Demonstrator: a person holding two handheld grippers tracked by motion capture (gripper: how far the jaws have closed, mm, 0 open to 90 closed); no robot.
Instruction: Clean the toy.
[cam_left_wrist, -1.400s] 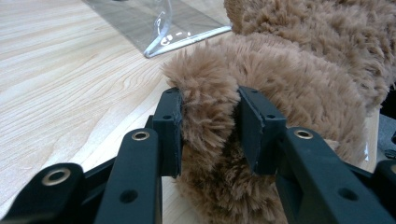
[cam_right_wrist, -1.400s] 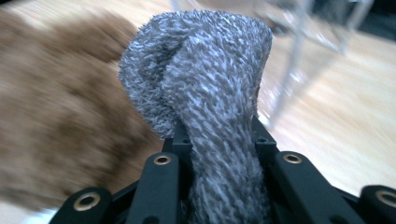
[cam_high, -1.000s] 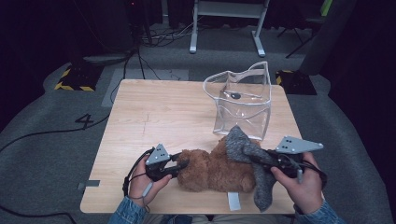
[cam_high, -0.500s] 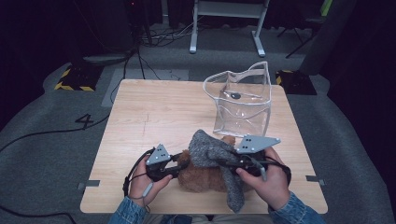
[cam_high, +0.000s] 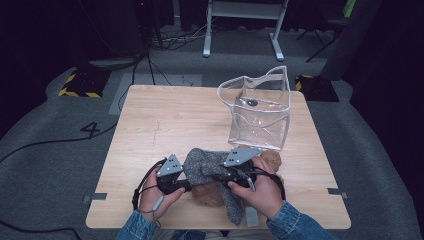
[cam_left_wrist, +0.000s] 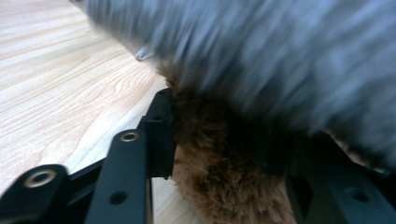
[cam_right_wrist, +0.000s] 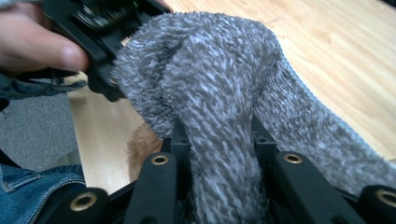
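Note:
A brown furry item (cam_high: 210, 196) lies near the table's front edge. A grey fuzzy sock (cam_high: 201, 162) is draped over it. My right gripper (cam_high: 214, 176) is shut on the sock, whose knit bulges between its jaws (cam_right_wrist: 210, 79). My left gripper (cam_high: 192, 184) points right at the brown item. Brown fur (cam_left_wrist: 219, 177) sits between its jaws, which have just been opening and do not pinch it. The grey sock (cam_left_wrist: 261, 51) hangs blurred just above them. In the right gripper view, the left gripper (cam_right_wrist: 93, 28) is close behind the sock.
A clear plastic bag (cam_high: 260, 107) stands upright at the table's back right, with a small dark object inside. The wooden table (cam_high: 165, 120) is bare at left and back. A pale tag (cam_high: 251, 216) lies by the front edge. Cables run over the dark floor.
My right gripper has carried the grey sock leftward over the brown item, right up to the left gripper. The left hand has stayed in place.

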